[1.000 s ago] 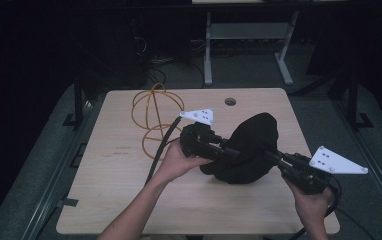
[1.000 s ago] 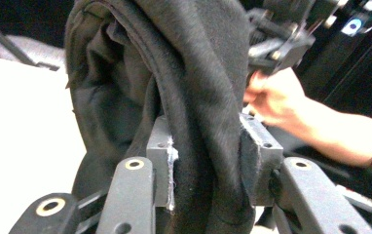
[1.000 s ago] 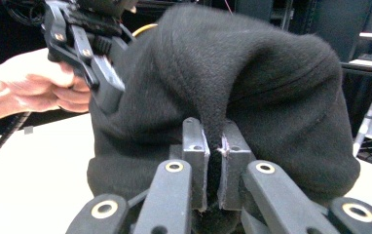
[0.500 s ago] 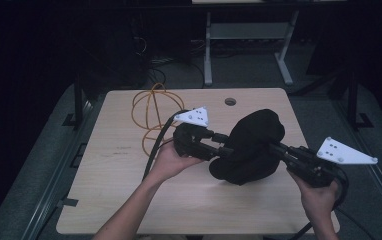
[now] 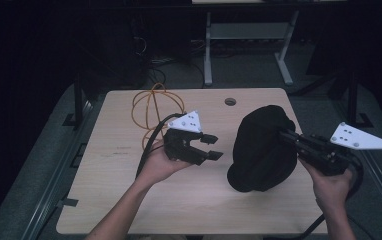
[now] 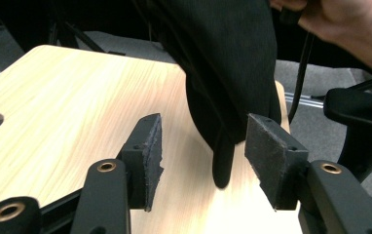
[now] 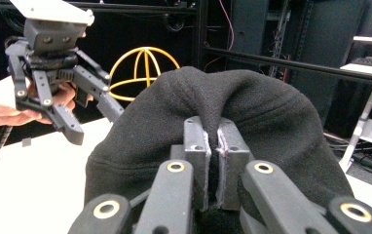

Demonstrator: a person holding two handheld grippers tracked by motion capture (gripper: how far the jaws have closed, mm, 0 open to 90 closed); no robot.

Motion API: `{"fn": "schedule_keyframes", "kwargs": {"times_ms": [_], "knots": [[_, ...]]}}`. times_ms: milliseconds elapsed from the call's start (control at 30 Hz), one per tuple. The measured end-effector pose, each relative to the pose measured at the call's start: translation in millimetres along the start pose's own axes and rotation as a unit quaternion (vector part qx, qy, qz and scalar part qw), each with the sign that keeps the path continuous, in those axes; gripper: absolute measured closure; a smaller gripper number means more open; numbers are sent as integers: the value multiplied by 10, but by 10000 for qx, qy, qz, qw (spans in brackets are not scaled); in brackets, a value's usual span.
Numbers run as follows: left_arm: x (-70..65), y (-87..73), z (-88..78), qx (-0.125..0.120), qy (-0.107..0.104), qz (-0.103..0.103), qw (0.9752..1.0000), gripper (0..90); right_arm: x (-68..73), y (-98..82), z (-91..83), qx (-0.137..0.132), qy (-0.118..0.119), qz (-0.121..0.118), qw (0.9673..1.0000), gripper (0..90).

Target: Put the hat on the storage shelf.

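Black knit cap (image 5: 261, 150): pinched at a fold by right gripper (image 7: 215, 141), jaws clamped, hanging with its lower edge touching tabletop (image 5: 129, 200), likely for presenting. Left gripper (image 5: 210, 147): jaws wide, empty, beside cap.

Count of things at the table: seven items in five kinds

One wooden table (image 5: 129, 200) with one round hole (image 5: 230, 101) in its top; one black knit beanie (image 5: 261, 147); one yellow wire sphere frame (image 5: 156, 107); two handheld grippers, the left gripper (image 5: 210, 146) and the right gripper (image 5: 282, 134); two hands, a left hand (image 5: 159, 162) and a right hand (image 5: 331, 187).
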State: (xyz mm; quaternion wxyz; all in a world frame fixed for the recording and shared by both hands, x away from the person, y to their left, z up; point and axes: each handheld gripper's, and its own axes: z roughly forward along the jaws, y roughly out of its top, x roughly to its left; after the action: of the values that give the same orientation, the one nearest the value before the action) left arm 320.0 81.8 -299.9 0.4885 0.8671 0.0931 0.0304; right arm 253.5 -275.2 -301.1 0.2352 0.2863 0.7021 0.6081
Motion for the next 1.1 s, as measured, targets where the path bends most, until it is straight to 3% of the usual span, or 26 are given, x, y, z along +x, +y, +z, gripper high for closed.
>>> {"fn": "schedule_keyframes", "kwargs": {"times_ms": [500, 1100], "knots": [[-59, -209, -203, 213, 296, 43, 9993, 427, -105, 245, 120, 144, 214, 5, 9997, 854], [-52, -669, -519, 305, 646, -221, 9972, 386, -35, 656, 555, 392, 545, -224, 9975, 854]]}}
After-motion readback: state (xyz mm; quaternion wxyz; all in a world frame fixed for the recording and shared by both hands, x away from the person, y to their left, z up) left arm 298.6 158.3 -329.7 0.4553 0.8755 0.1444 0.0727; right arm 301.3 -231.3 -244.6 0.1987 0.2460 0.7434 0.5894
